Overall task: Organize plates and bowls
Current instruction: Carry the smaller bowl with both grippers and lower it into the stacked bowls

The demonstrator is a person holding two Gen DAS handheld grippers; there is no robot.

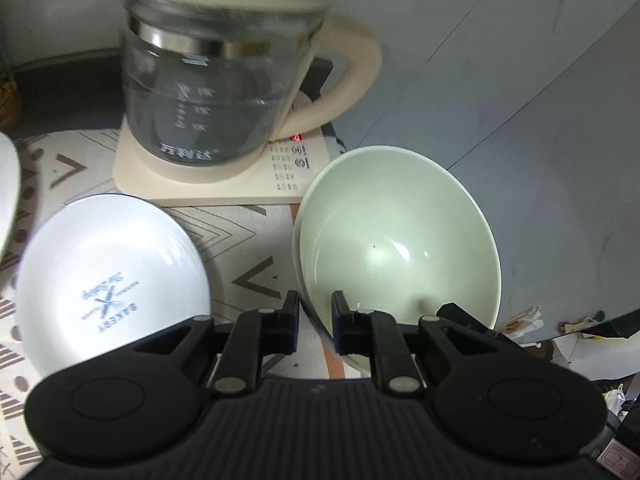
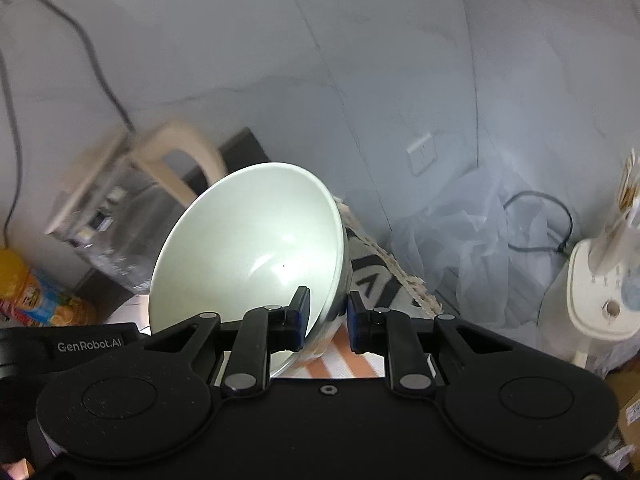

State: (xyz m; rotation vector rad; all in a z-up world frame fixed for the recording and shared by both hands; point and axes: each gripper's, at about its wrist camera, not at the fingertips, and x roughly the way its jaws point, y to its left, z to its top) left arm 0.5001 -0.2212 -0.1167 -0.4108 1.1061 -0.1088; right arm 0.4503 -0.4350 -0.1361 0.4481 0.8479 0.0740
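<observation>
Patterned tablecloth (image 1: 248, 236), kettle (image 1: 216, 80) at back edge. Both grippers, left gripper (image 1: 316, 312) and right gripper (image 2: 328, 312), nearly closed, pinching green bowl (image 1: 396, 240) rim at table's right edge. Mid-carry; next likely: set it down beside white plate (image 1: 108, 276), keeping it level.

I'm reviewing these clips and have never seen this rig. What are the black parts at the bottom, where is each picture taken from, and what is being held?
The black parts are two hand-held two-finger grippers, each with a camera looking along its fingers. In the left wrist view, the left gripper straddles the near rim of a pale green ceramic bowl. In the right wrist view, the right gripper straddles the opposite rim of what looks like the same bowl, which is tilted. On the patterned tablecloth sit a white round plate printed "BAKERY" and a glass kettle on a cream base.
</observation>
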